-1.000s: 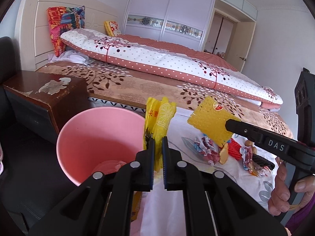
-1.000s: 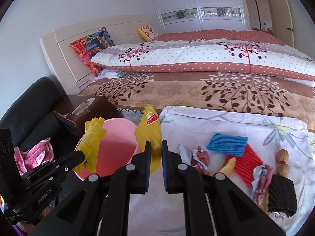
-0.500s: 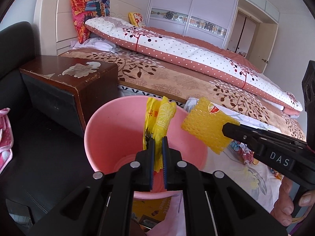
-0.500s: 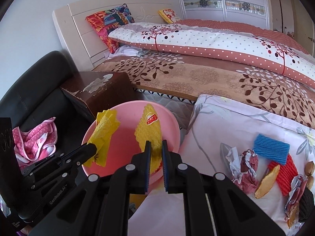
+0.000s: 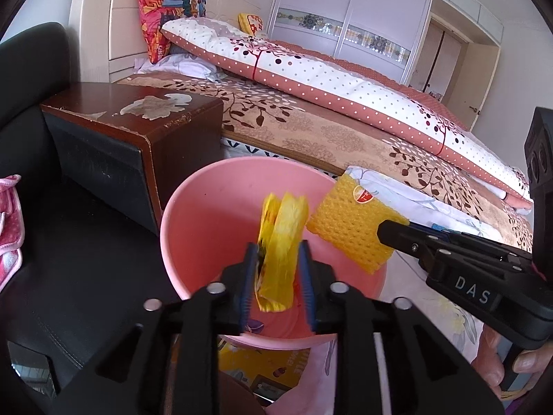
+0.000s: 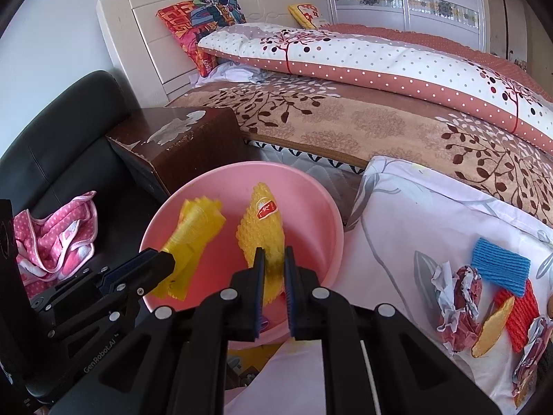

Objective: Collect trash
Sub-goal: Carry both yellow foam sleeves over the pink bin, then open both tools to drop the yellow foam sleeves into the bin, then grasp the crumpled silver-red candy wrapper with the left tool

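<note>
1 round pink plastic bin (image 5: 193, 214) sits near the bed. Above it, the left gripper (image 5: 278, 269) is opening, 1 yellow crinkled plastic wrapper (image 5: 280, 242) loose between its fingers. The right gripper (image 6: 274, 276), marked "DAS", pinches 1 yellow foam net sleeve (image 6: 261, 228) with a red sticker. On the right, 1 blue foam net (image 6: 501, 266) lies on the floral cloth (image 6: 408, 214).
</note>
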A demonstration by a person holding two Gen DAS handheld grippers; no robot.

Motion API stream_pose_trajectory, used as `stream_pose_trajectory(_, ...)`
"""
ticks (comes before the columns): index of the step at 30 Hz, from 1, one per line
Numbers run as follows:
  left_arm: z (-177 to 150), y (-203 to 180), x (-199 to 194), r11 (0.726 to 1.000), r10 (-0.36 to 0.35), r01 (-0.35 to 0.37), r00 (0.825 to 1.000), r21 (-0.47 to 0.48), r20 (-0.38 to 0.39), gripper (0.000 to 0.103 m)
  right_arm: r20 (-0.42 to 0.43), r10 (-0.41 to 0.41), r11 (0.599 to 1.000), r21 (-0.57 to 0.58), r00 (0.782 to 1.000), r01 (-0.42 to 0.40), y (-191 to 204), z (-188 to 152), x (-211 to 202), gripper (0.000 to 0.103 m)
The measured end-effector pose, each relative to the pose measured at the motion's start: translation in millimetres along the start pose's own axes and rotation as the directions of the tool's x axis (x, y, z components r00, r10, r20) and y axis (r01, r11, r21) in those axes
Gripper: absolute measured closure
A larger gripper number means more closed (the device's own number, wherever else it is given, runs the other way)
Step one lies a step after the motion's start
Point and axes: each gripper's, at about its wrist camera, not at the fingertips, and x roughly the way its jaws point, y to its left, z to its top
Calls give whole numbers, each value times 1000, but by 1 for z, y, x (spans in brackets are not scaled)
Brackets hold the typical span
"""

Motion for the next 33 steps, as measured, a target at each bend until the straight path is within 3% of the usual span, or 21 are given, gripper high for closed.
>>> stream_pose_trajectory(4,0,3,-3,1000,-3,3,1000,-18,5,61,5,14,1000,-1,1000,-14,1,-1,-1,92)
stream_pose_trajectory(5,0,3,-3,1000,-4,4,1000,-19,5,61,5,21,1000,2,1000,-21,1,-1,-1,89)
stream_pose_trajectory(8,0,3,-5,1000,-2,2,1000,-10,11,61,23,32,999,7,999,-32,0,-2,-6,66)
stream_pose_trajectory(9,0,2,-6,1000,-3,3,1000,-9,12,61,31,34,999,6,999,-34,0,-2,-8,64)
stream_pose_trajectory(33,-9,-60,-29,991,-70,66,997,114,30,61,58,-62,994,95,996,56,-58,-59,-76,62)
